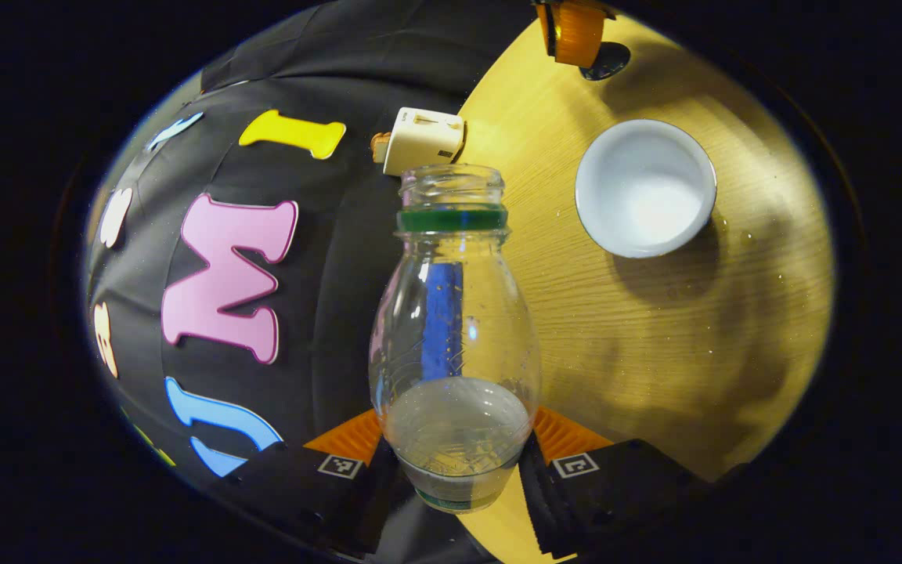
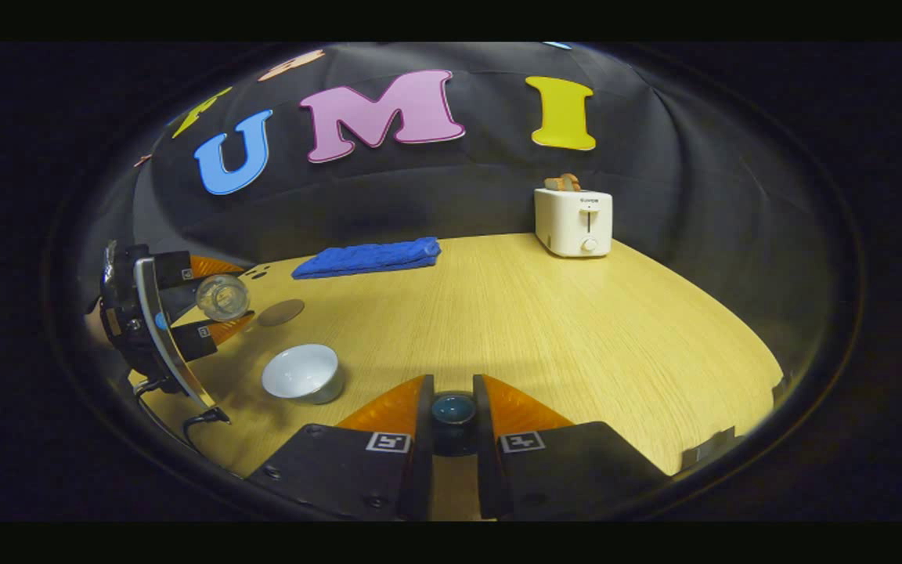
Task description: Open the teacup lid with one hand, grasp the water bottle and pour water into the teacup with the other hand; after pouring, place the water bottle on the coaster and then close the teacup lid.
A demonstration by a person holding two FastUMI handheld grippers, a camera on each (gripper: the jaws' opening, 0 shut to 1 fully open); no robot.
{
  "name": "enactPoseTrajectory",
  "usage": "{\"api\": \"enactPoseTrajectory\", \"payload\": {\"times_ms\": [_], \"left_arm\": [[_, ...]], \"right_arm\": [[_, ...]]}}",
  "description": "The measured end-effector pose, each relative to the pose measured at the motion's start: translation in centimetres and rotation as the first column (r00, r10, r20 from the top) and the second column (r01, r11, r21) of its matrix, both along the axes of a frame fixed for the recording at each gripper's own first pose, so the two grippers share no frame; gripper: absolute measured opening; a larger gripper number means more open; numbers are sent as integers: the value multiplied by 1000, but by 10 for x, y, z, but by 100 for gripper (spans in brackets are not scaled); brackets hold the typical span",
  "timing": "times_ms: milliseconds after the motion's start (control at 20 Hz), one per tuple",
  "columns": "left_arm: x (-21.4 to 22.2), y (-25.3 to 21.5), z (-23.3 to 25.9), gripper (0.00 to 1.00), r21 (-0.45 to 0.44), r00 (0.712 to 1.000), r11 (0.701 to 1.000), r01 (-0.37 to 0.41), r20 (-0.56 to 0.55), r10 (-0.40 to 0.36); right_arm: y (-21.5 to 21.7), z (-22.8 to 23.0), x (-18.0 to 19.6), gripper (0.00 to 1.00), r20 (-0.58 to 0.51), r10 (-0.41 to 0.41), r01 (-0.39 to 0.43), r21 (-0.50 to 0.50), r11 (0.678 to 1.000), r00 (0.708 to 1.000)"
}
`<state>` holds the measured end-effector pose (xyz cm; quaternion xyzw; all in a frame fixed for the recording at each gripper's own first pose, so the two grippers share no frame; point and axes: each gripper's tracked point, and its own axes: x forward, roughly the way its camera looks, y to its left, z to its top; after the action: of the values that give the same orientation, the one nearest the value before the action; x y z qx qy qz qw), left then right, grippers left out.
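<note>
My left gripper [image 1: 457,439] is shut on the lower body of a clear, uncapped water bottle [image 1: 451,313] with a green neck ring. A little water pools near its base. The bottle is held off the table, roughly level, and its mouth stands to the side of the white teacup [image 1: 645,188], not over it. The cup is open on the wooden table. In the right gripper view, my right gripper [image 2: 452,392] is shut on the dark teacup lid [image 2: 452,411] above the table, right of the teacup [image 2: 304,373]. The left gripper [image 2: 212,313] with the bottle [image 2: 222,298] hovers near a round coaster [image 2: 279,312].
A white toaster [image 2: 574,221] stands at the back right of the table [image 2: 576,329]. A folded blue towel [image 2: 369,257] lies along the back edge. A cable [image 2: 200,419] hangs below the left gripper.
</note>
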<state>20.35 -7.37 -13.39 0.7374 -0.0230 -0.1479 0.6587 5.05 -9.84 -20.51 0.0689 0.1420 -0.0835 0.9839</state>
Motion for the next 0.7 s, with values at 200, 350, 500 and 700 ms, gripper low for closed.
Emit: {"api": "enactPoseTrajectory", "payload": {"times_ms": [200,350,500,700], "left_arm": [[14,-7,-2,73,90,999,995,36,8,-37],[15,-11,-7,73,149,997,986,68,12,-71],[21,-5,-17,73,201,997,977,76,-3,-77],[25,-10,-18,73,261,994,960,102,0,-105]], "right_arm": [[3,-2,1,31,1,3,-3,-4,1000,1000],[4,-6,1,27,-2,-4,4,-3,1000,1000],[5,-9,-1,27,-5,-11,11,2,1000,1000],[8,-11,-4,27,-9,-16,16,6,1000,1000]]}}
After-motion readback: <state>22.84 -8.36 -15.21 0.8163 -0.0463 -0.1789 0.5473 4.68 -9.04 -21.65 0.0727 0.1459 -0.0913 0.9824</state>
